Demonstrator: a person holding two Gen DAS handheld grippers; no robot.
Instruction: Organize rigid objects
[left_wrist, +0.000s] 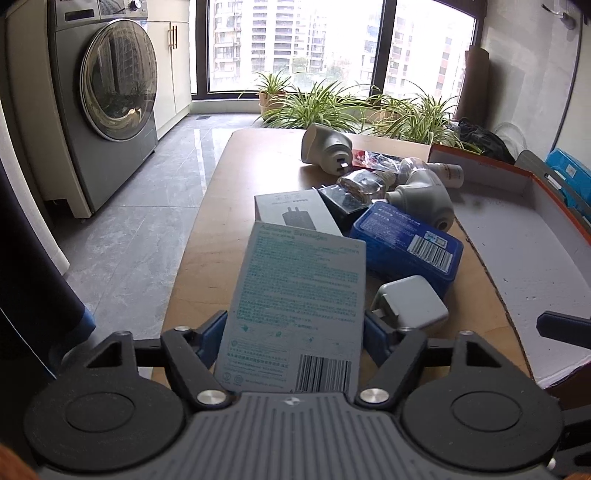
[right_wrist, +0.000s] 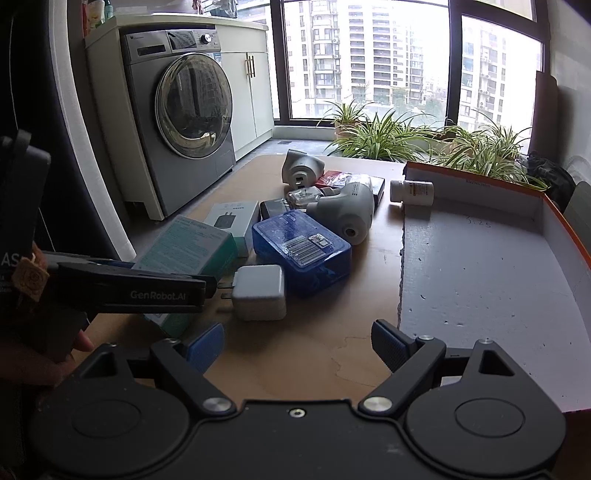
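Bandage box (left_wrist: 295, 314) clamped in left gripper (left_wrist: 295, 332)
Right gripper (right_wrist: 297, 345) hangs spread apart over the worktop (right_wrist: 295, 354), beside the grey tray (right_wrist: 480, 280).

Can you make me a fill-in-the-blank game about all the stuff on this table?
1. The left gripper holds a bandage ____.
2. The right gripper has open jaws and holds ____.
3. The plastic case beside the white charger is colored ____.
4. The big tray has an ____ rim.

Missing words: box; nothing; blue; orange
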